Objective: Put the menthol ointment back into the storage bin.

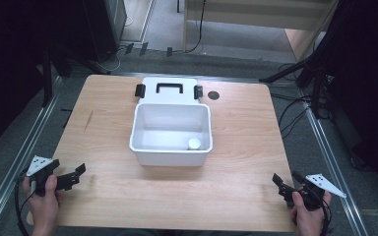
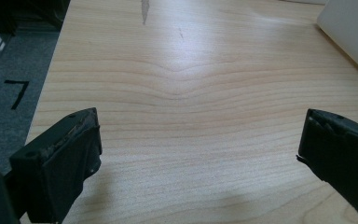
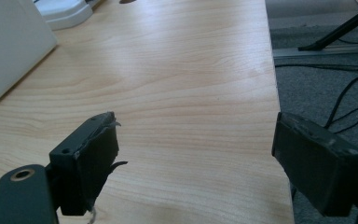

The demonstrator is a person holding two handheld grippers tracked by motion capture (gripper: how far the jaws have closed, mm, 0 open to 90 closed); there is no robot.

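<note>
Left claw [image 1: 74, 175] spread wide, held low over the near left corner of the wooden surface [image 1: 246, 147], nothing between its jaws; seen in the left gripper view [image 2: 200, 140] with bare wood grain ahead and the white box wall [image 2: 349, 32] off to its far right; right claw [image 1: 284, 187] likewise spread wide and empty, over the near right corner, well apart from the left one; in the right gripper view [image 3: 196, 149] the box wall [image 3: 9, 46] off to its far left, the surface edge just under its right jaw, grey floor and black cables [image 3: 340, 102] beyond; white box [image 1: 171, 132] open, resting mid-surface ahead of and between both claws, well apart from each; small white round object [image 1: 194, 143] inside the box, in the near corner on the right claw's side; white lid [image 1: 170, 91] with black handle and black side clips lying flat just behind the box, farther from both claws; small dark round mark [image 1: 213, 95] on the surface beside the lid, toward the right claw's side.
</note>
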